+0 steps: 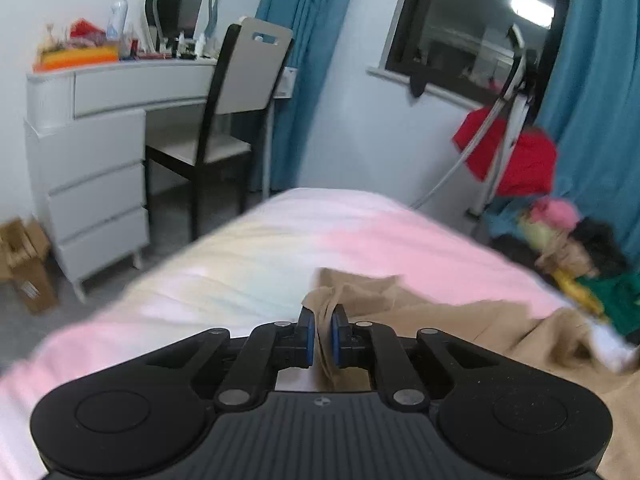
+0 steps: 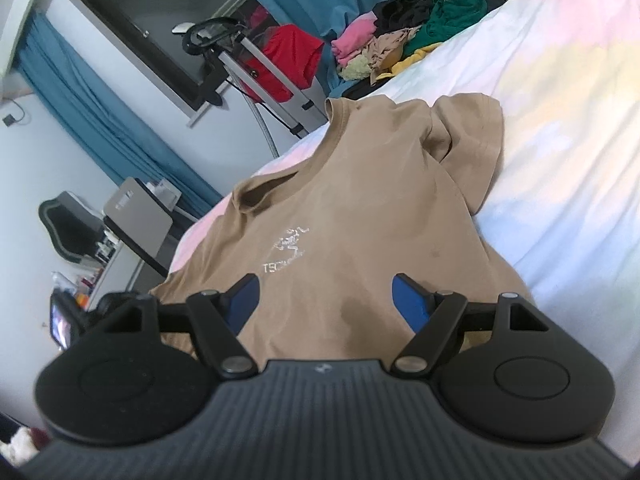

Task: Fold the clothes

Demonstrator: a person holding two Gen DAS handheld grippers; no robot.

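A tan T-shirt [image 2: 352,208] with a small white chest logo lies face up on the pastel bedspread [image 2: 560,128], collar toward the far edge, one sleeve folded over. My right gripper [image 2: 326,300] is open, just above the shirt's lower front, its blue pads on either side of the cloth. My left gripper [image 1: 323,330] is shut on a bunched edge of the same tan T-shirt [image 1: 460,312], which trails off to the right over the bedspread [image 1: 248,248].
A pile of mixed clothes [image 2: 408,36] sits at the far corner of the bed. A garment steamer stand with a red garment [image 1: 516,152] stands by the window. A white dresser [image 1: 92,168] and chair [image 1: 224,120] stand beyond the bed's foot.
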